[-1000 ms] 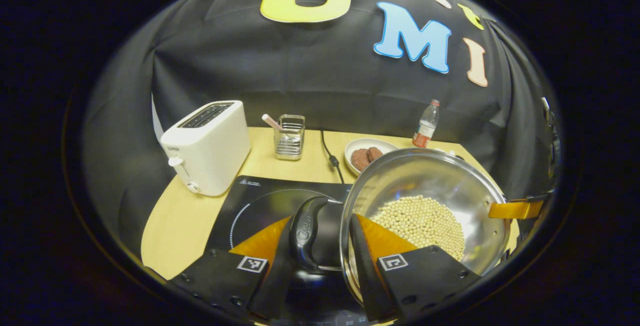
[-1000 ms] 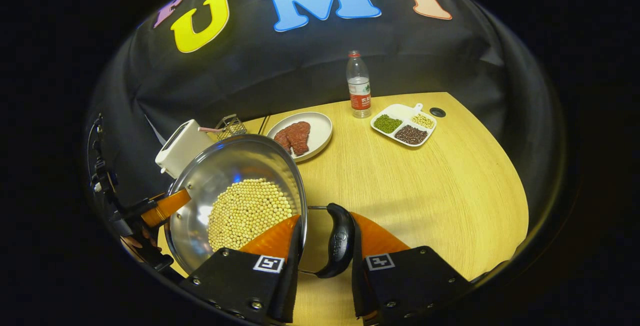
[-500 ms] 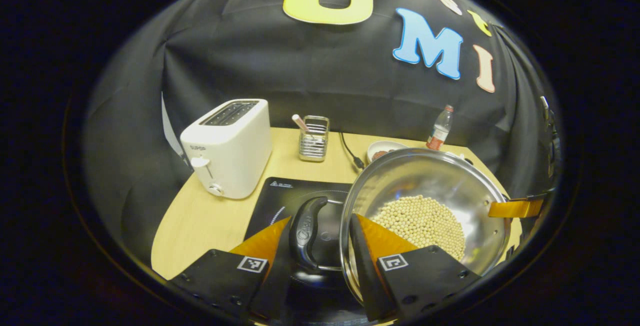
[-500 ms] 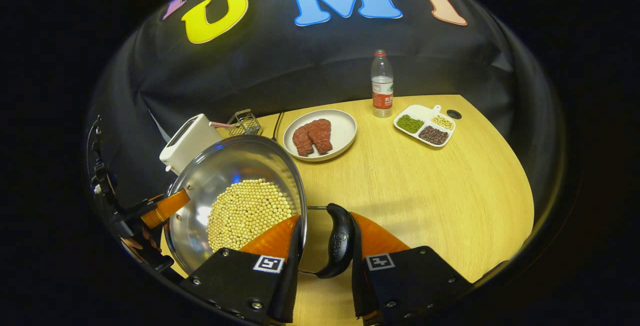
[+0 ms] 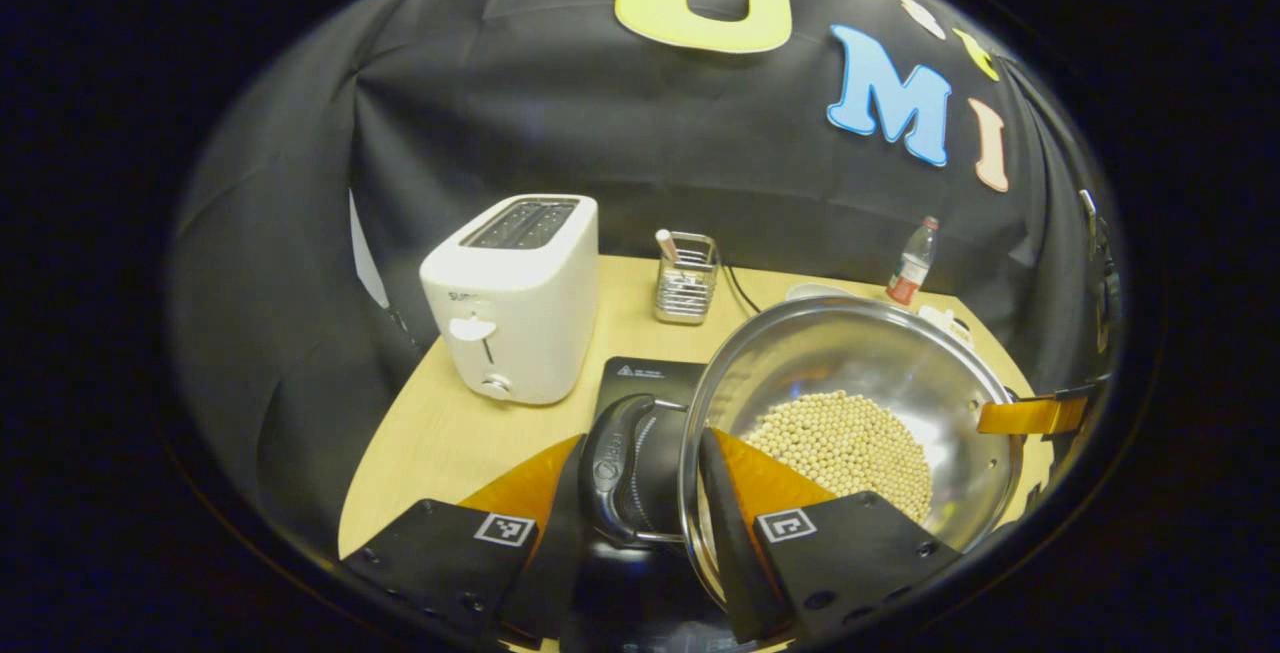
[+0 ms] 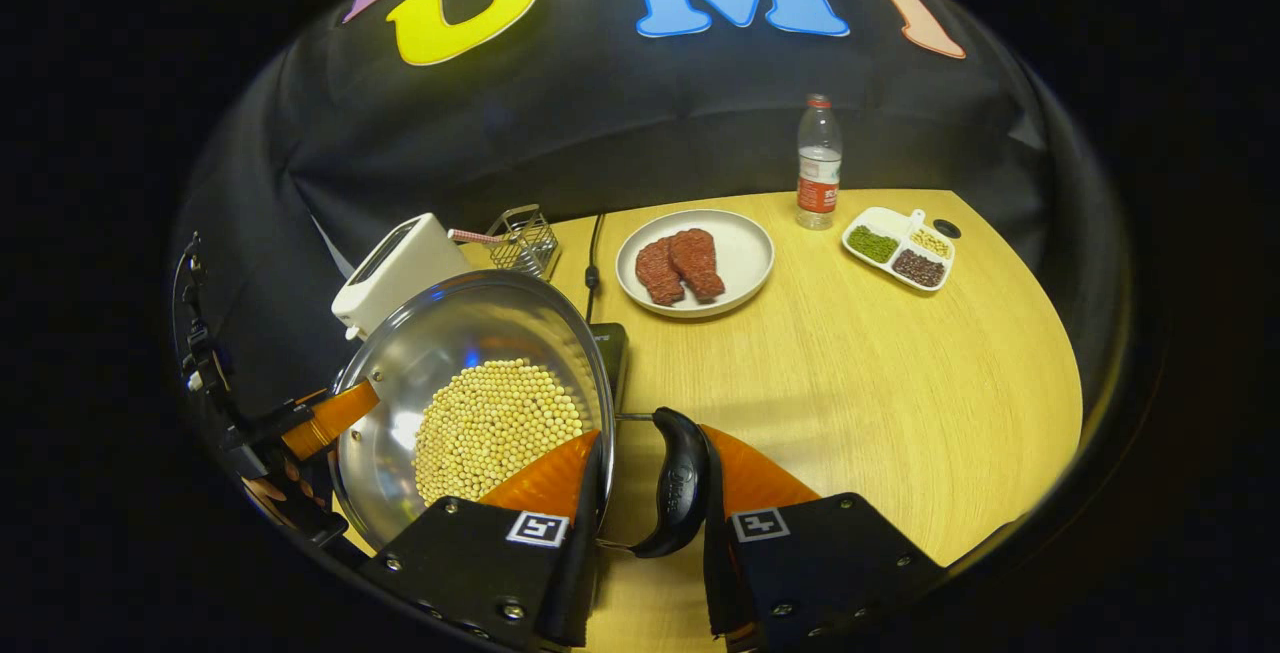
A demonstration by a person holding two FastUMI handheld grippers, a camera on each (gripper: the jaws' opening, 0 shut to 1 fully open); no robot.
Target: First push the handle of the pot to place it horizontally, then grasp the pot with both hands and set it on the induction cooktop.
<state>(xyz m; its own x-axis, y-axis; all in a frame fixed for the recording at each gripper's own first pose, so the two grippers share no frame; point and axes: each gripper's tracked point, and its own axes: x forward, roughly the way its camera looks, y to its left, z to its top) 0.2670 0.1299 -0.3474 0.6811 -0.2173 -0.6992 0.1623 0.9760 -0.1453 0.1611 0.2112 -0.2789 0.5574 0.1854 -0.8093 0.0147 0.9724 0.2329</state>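
The pale wooden bench (image 6: 880,363) is seen beyond both pairs of jaws. The flat black induction cooktop (image 5: 640,378) lies just ahead of and beneath the left gripper (image 5: 640,503). The round stainless-steel pot (image 5: 850,423), filled with pale yellow beans (image 5: 845,443), is held aloft between the two grippers, apparently so it can be lowered level onto the cooktop. The left jaws are clamped on the pot's black curved side handle (image 5: 610,468), one finger inside the rim. The right gripper (image 6: 650,493) is likewise clamped on the opposite black handle (image 6: 680,483), so the load is shared and tipping is judged unlikely.
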